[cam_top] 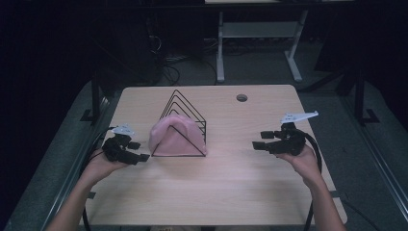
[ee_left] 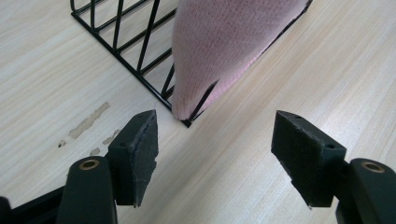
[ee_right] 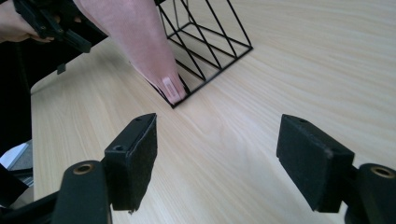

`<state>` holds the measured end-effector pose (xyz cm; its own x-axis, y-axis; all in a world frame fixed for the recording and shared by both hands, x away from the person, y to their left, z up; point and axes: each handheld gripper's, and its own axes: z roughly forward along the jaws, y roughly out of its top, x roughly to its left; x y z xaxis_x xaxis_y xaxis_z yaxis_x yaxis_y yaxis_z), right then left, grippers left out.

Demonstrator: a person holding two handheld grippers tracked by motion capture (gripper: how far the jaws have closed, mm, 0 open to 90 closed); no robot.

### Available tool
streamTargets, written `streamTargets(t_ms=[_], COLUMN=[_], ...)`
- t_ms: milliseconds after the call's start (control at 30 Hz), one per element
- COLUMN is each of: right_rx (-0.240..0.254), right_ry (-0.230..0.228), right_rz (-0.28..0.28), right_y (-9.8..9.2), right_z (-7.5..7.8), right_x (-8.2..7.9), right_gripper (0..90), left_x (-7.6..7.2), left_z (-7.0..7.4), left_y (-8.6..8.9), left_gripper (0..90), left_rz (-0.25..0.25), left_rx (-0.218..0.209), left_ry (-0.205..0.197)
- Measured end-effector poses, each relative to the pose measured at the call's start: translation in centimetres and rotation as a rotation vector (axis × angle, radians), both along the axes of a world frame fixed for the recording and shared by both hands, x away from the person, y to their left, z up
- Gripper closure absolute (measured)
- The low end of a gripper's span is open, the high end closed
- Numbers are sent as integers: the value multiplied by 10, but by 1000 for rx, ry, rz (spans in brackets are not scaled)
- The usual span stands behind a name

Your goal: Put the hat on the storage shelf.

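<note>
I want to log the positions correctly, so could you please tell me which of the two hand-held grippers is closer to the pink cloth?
The left hand-held gripper, right beside the pink cloth draped over the wire rack; the right hand-held gripper is farther off.

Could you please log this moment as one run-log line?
pink knitted cloth: draped over black triangular wire rack | left gripper: open, beside cloth, empty | right gripper: open, apart, empty

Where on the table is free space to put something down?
Bare wood lies between the rack and the right gripper, along the near edge of the table, and behind the rack. It is crowded where the left gripper sits beside the pink cloth.
</note>
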<state>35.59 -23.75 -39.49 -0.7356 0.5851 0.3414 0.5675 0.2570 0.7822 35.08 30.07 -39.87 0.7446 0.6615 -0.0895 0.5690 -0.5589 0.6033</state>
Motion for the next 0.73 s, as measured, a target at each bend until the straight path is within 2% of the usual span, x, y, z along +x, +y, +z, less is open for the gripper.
streamTargets(t_ms=[300, 500, 567, 667, 733], right_rx=[-2, 2, 5, -34, -30], right_ry=[55, 80, 85, 83, 75], right_rz=[-68, -90, -91, -90, -81], right_y=[-30, -46, -49, -50, -50], right_z=[-28, -41, -42, -42, -42], right_x=[-22, -40, -46, -58, -67], right_gripper=[283, 272, 272, 266, 265], left_x=[-8, -14, -19, -31, -40], left_z=[-6, -17, -19, -20, -19], left_y=[3, 6, 5, 0, -3], left_gripper=[315, 307, 304, 304, 304], left_rz=[13, 23, 25, 18, 20], left_rx=[-8, -19, -21, 14, 2], left_ry=[6, 3, -6, -34, -51])
